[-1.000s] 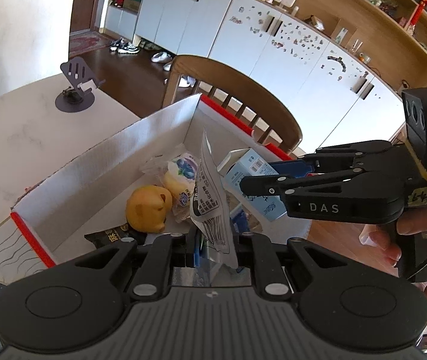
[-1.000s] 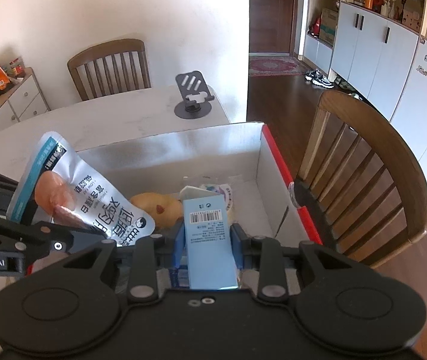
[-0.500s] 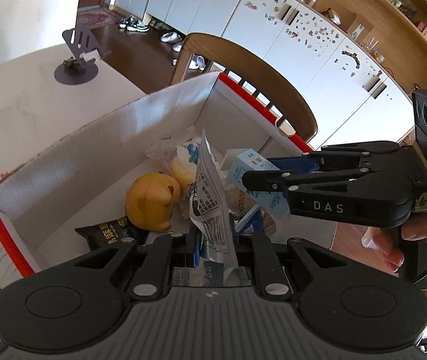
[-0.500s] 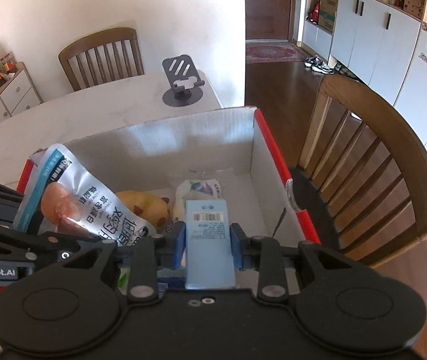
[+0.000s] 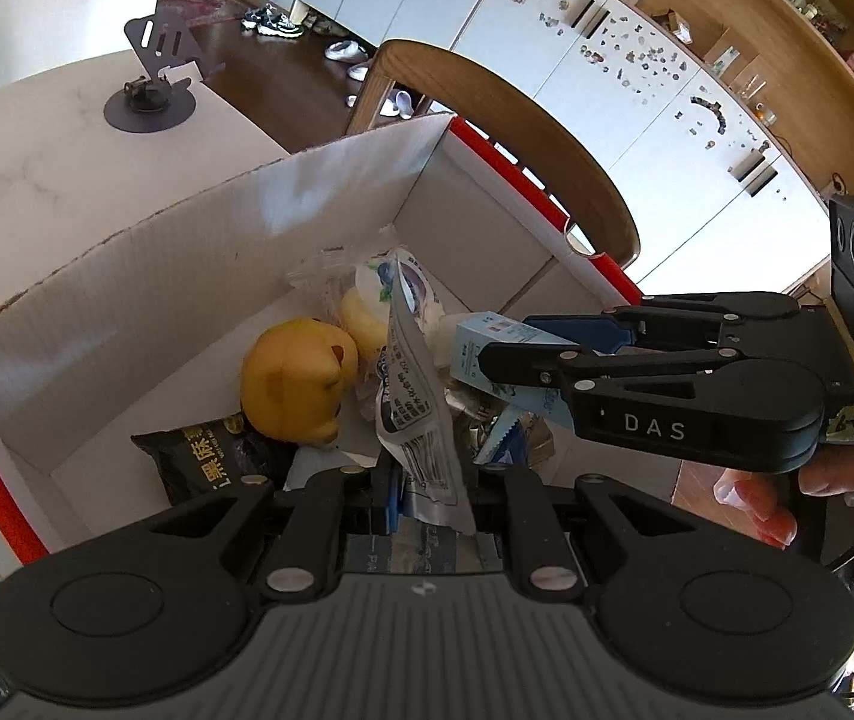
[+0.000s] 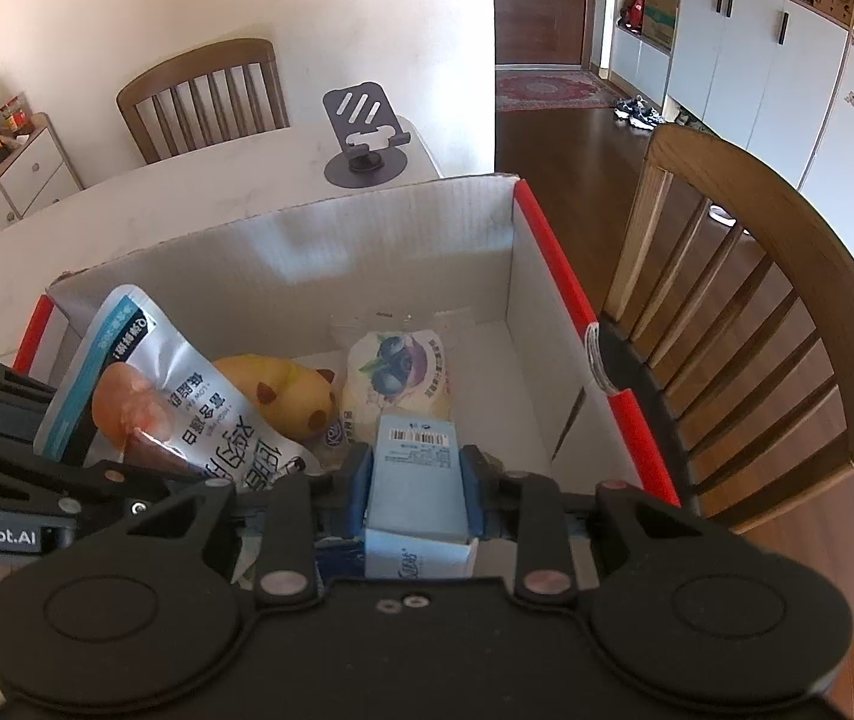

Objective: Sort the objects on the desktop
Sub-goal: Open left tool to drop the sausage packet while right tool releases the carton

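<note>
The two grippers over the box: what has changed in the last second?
Both grippers sank toward the cardboard box. The left gripper still pinches the snack pouch; the right gripper still clamps the blue carton. Nothing released; box contents unchanged.

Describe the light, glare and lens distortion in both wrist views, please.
Left wrist view: strong fisheye bending of the cabinets, and a bright patch on the cardboard box wall. Right wrist view: sharp and evenly lit, a soft sheen on the silver snack pouch, the wooden chair bowed.
</note>
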{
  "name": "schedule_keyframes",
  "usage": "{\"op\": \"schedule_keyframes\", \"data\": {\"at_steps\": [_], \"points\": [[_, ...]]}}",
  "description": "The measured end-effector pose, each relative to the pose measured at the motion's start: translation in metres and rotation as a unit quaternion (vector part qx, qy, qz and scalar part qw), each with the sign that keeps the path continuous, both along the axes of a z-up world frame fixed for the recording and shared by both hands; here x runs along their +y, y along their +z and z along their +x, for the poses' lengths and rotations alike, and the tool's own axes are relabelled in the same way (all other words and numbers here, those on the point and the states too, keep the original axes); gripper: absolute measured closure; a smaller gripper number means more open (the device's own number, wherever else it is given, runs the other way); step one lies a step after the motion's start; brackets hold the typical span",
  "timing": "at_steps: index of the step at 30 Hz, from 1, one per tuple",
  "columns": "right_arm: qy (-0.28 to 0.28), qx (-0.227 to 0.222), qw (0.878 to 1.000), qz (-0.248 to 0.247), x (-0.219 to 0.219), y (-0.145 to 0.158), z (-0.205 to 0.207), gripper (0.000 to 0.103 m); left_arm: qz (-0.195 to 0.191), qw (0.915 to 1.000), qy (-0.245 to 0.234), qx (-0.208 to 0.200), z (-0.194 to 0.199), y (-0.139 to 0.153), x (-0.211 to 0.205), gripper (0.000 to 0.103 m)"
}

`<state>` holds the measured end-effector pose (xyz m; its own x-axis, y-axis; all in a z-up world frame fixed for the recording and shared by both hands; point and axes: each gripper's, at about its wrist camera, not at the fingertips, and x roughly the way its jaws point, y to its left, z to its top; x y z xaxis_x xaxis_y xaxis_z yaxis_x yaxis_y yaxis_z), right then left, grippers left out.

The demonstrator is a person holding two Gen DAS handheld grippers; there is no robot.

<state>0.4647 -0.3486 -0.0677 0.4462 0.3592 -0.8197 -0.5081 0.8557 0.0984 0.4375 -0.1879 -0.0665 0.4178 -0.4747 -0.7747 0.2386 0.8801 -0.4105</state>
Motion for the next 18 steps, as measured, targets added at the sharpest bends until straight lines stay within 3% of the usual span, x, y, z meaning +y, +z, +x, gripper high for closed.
{"op": "schedule_keyframes", "data": {"at_steps": [4, 8, 10, 14, 18], "points": [[0.001, 0.001, 1.000, -0.003, -0.001, -0.001, 0.000, 0.069, 0.003, 1.0000, 0.002, 0.001, 0.001, 0.001, 0.000, 0.089], [0.000, 0.003, 1.000, -0.002, -0.004, -0.003, 0.000, 0.066, 0.020, 0.9998, 0.008, 0.003, 0.000, 0.001, 0.001, 0.080], [-0.001, 0.003, 1.000, 0.000, -0.006, -0.003, 0.000, 0.066, 0.024, 0.9996, 0.011, 0.003, -0.001, 0.001, 0.003, 0.073], [0.001, 0.003, 1.000, 0.002, -0.008, -0.002, -0.001, 0.062, 0.025, 0.9996, 0.010, -0.007, -0.005, 0.004, 0.005, 0.041], [0.004, 0.001, 1.000, 0.002, -0.009, 0.000, -0.003, 0.062, 0.025, 0.9995, 0.011, -0.013, -0.009, 0.008, 0.006, 0.039]]}}
